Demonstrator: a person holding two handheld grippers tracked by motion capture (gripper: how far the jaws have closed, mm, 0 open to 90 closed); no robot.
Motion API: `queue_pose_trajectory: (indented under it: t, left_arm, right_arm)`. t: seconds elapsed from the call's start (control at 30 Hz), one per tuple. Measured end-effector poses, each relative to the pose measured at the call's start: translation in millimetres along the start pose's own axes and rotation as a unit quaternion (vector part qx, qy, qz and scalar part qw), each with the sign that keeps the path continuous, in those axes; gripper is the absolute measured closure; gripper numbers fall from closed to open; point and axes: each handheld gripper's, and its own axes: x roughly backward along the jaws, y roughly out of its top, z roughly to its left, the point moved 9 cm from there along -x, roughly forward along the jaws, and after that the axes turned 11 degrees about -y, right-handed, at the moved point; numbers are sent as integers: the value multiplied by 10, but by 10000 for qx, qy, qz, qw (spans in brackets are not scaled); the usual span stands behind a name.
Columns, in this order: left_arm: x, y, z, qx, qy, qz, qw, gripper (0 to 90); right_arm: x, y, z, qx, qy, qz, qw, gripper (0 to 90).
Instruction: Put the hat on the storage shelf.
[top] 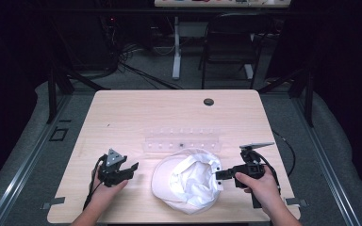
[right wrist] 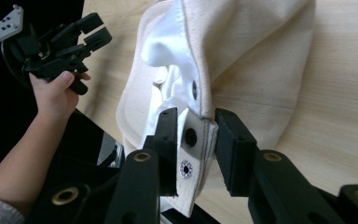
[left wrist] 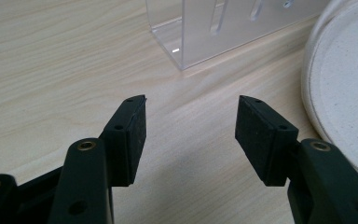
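White cap [top: 188,181] is lying upside down near the bench's [top: 122,113] near edge. Right gripper [right wrist: 193,135] is straddling its snap strap [right wrist: 191,154], pads not visibly pressing. Left gripper [left wrist: 191,123] is idling wide, empty. Fabric looks light and floppy; the stitched strap seems the firmest hold.

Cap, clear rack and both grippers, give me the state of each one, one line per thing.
cap: upside down on the table, white lining showing, its snap strap between the right gripper's jaws.
clear rack: standing on the table behind the cap, untouched.
left gripper: open, nothing between its pads, resting beside the cap's brim.
right gripper: around the snap strap, a gap at one pad.
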Motion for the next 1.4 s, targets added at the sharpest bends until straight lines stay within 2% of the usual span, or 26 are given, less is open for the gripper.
queue_pose_trajectory:
  t: [0.17, 0.27, 0.3, 0.43, 0.47, 0.5, 0.57, 0.73, 0.87, 0.97, 1.2, 1.27, 1.33, 1.4]
  left_arm:
    - [1, 0, 3, 4, 3, -1, 10000, 437]
    - [1, 0, 3, 0, 4, 0, 10000, 437]
    - [1, -1, 3, 0, 5, 1, 10000, 437]
    - [-2, -2, 3, -1, 1, 9, 10000, 437]
    - [-5, -4, 1, -25, -7, 24, 10000, 437]
    - [-8, -4, -5, -16, -10, 19, 10000, 437]
    - [-7, -3, -6, -57, -14, 31, 10000, 437]
    - [-7, -5, -10, -56, -14, 31, 10000, 437]
    - [-17, -10, -18, -59, -37, 41, 10000, 438]
    - [-22, -10, -27, -91, -61, 52, 9999, 439]
    - [-54, -2, -153, -209, -191, 85, 9996, 441]
    - [-75, -1, -200, -274, -248, 113, 9993, 444]
    - [-96, -4, -251, -329, -320, 160, 9988, 446]
    - [-121, -5, -303, -377, -395, 182, 9983, 449]
  right_arm:
    - [-33, -5, 20, 96, -6, 56, 9999, 718]
    - [-73, 3, -5, 2, -126, 32, 9999, 773]
    - [-71, -4, -13, 56, -101, 92, 9999, 788]
    - [-70, 6, 7, 43, -144, 2, 9999, 818]
    - [-56, -3, 6, 178, -127, 73, 9997, 820]
    - [-52, -1, 21, 143, -137, 57, 9998, 821]
    - [-50, 15, 39, 88, -210, -19, 9997, 822]
    - [-30, 18, 41, 226, -299, 61, 9993, 823]
    - [4, 51, 45, 270, -503, -14, 9984, 825]
    - [55, 66, 35, 358, -652, 40, 9972, 826]
    - [114, 120, 3, 379, -1035, 20, 9939, 825]
    - [96, 124, 20, 288, -1048, -1, 9941, 824]
    - [91, 117, 40, 377, -960, 97, 9946, 824]
    - [81, 120, 66, 365, -902, 79, 9952, 822]
